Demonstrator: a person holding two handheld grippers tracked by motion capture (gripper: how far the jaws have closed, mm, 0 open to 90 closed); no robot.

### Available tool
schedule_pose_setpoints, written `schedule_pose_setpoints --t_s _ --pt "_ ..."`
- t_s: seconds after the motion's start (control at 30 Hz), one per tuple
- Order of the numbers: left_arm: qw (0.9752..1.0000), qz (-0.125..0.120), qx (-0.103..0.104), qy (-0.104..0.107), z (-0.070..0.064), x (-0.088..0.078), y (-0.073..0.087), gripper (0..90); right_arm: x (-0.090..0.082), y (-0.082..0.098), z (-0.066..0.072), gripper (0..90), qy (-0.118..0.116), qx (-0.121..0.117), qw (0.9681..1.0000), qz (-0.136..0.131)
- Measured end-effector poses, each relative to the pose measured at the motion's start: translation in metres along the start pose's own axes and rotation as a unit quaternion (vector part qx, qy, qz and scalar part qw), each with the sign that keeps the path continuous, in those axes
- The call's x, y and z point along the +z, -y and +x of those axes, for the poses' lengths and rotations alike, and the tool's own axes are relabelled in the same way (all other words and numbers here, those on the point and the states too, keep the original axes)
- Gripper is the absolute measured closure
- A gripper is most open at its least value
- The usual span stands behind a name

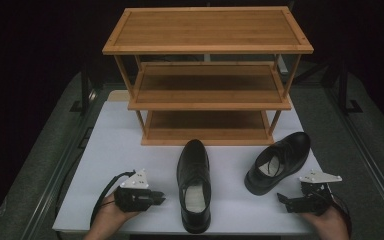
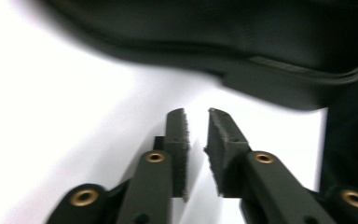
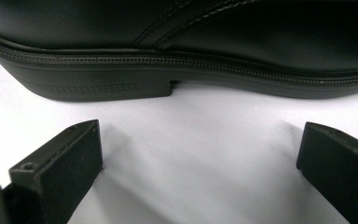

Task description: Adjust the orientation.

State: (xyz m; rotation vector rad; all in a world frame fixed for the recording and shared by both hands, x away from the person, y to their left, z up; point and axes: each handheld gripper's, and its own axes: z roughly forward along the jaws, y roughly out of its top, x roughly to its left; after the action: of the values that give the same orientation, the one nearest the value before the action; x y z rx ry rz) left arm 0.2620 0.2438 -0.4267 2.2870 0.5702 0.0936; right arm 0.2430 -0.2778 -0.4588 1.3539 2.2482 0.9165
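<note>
Two black leather lace-up shoes lie on the white table [image 1: 105, 150] near the bamboo three-shelf rack [image 1: 207, 75]: one [image 1: 194, 182] centre, one [image 1: 278, 161] right. Left gripper [image 1: 161, 199] fingers stand slightly parted, empty; right gripper [image 1: 281, 198] fingers spread wide, empty. Shoes likely light, smooth, stiff-soled; grip the heel collar.

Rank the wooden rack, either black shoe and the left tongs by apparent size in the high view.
1. Wooden rack.
2. The two black shoes: middle shoe, right shoe, look alike.
3. Left tongs, smallest.
</note>
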Motion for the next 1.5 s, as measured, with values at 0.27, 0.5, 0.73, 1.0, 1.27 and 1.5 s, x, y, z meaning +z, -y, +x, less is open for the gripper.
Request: schedule_pose_setpoints --t_s 0.27,0.5,0.73,1.0,1.27,1.5 --pt "0.9953 0.006 -0.045 -0.085 0.021 -0.016 0.015 41.3 0.000 0.000 0.000 0.0 0.000 0.000 1.0000 0.000" --pt "0.9849 0.022 -0.076 -0.154 0.040 -0.027 0.035 14.1 0.000 0.000 0.000 0.0 0.000 0.000 1.0000 0.000" --pt "0.9769 0.025 -0.102 -0.186 0.055 -0.031 0.051 0.0 0.000 0.000 0.000 0.0 0.000 0.000 1.0000 0.000" --pt "0.9778 0.003 -0.103 -0.183 0.057 -0.032 0.058 0.0 0.000 -0.001 0.000 0.2 0.000 -0.001 1.0000 0.005" --pt "0.9778 0.001 -0.103 -0.183 0.057 -0.031 0.059 0.0 -0.012 -0.002 -0.005 15.3 0.001 0.008 0.9999 -0.007" --pt "0.9778 0.001 -0.103 -0.183 0.057 -0.031 0.059 0.0 -0.027 -0.008 -0.021 42.7 0.010 0.026 0.9992 -0.028"
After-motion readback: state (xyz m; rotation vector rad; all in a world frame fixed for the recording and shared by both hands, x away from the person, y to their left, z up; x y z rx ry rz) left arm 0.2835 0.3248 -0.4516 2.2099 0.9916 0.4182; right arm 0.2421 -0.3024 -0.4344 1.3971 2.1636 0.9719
